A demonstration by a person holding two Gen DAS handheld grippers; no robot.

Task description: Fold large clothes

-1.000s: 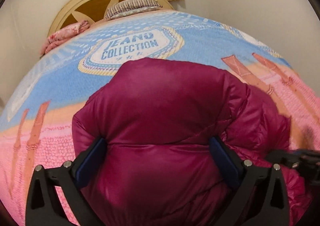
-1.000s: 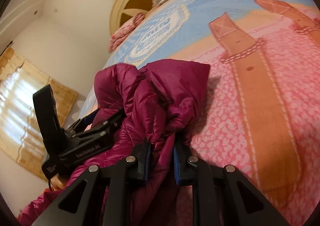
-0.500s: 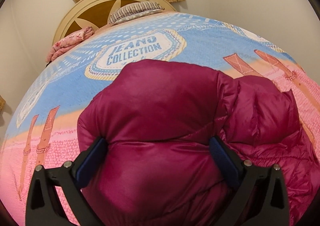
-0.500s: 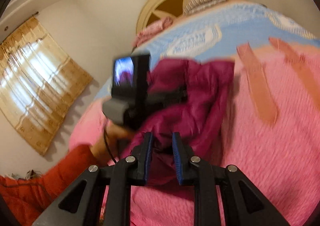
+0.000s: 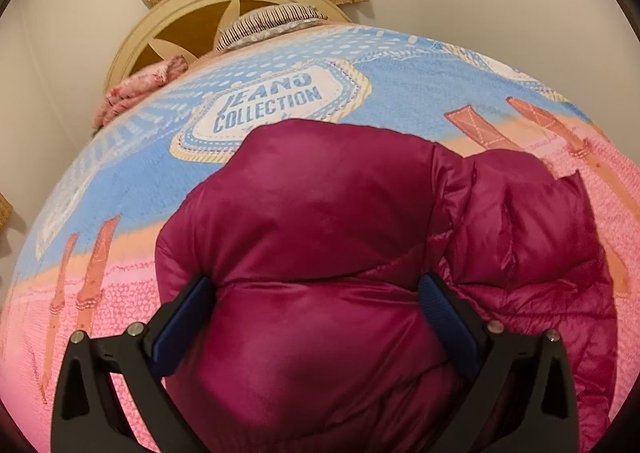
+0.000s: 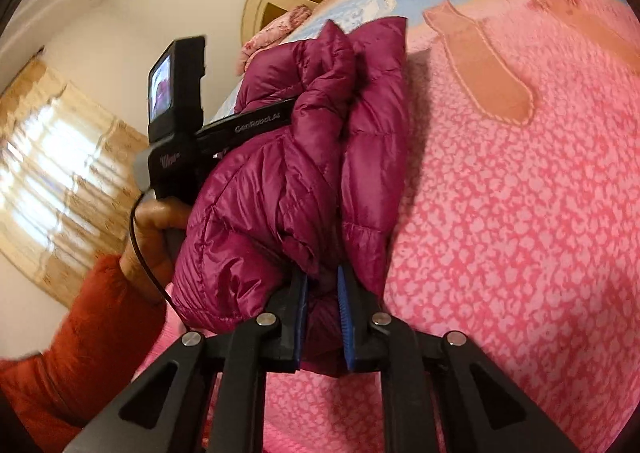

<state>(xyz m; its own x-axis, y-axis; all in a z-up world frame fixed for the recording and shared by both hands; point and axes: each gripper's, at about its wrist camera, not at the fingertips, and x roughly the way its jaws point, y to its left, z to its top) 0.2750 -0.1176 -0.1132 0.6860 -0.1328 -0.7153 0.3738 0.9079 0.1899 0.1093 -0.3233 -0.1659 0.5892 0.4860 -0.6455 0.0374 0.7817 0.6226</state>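
A maroon puffer jacket (image 5: 340, 237) lies bundled on the bed. My left gripper (image 5: 316, 293) has its jaws spread wide around a thick fold of the jacket, with the blue pads (image 5: 180, 321) pressed against its sides. In the right wrist view my right gripper (image 6: 322, 293) is shut on a bunched edge of the jacket (image 6: 304, 157) and holds it lifted off the bedspread. The left gripper's handle and camera (image 6: 176, 121) show there at the left, half buried in the jacket.
The bed has a pink and blue bedspread (image 5: 280, 101) printed "JEANS COLLECTION". A round cream headboard (image 5: 188, 17), a striped pillow (image 5: 276, 21) and a folded pink blanket (image 5: 140, 89) are at the far end. Curtains (image 6: 60, 169) hang at left. An orange sleeve (image 6: 80, 333) is there.
My right gripper has lifted and swung with the jacket's edge, so the bundle now stands upright beside the left gripper. The left gripper has tilted slightly with its jaws unchanged.
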